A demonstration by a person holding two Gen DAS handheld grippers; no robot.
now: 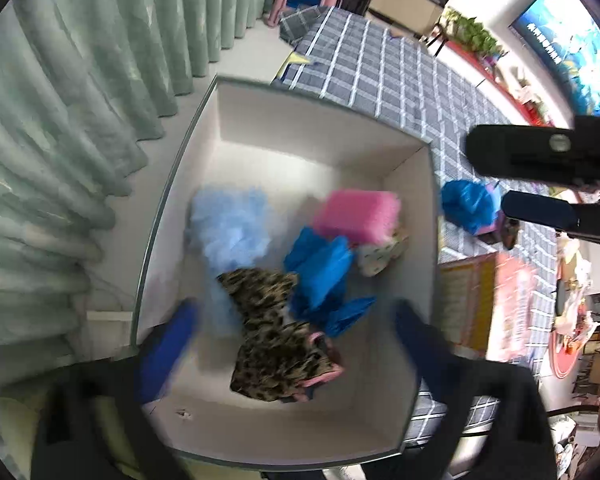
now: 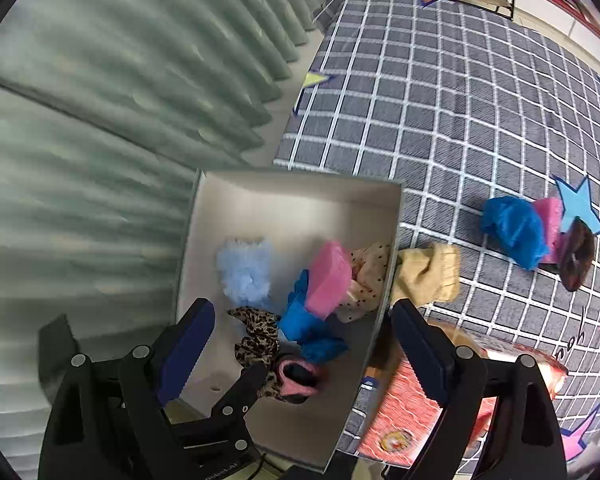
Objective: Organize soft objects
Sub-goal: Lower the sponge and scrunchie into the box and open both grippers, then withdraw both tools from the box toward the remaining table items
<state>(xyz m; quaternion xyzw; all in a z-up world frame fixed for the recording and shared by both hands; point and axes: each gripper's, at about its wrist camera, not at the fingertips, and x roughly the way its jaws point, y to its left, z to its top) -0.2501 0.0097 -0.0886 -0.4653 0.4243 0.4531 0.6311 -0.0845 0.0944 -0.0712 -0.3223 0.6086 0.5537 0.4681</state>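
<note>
Grey checked bedspread (image 2: pixel 460 120) bearing white box (image 2: pixel 296 196), beige cloth (image 2: pixel 428 272), blue bag (image 2: pixel 514 230), pink sponge (image 2: pixel 550 210), dark scrunchie (image 2: pixel 578 258).

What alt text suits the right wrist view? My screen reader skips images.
An open white cardboard box holds a fluffy light-blue puff, pink sponge and leopard-print cloth; the open right gripper hovers above it.

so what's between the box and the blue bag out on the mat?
Right wrist view: a beige cloth beside the box wall, then bare checked mat up to the blue bag.
</note>
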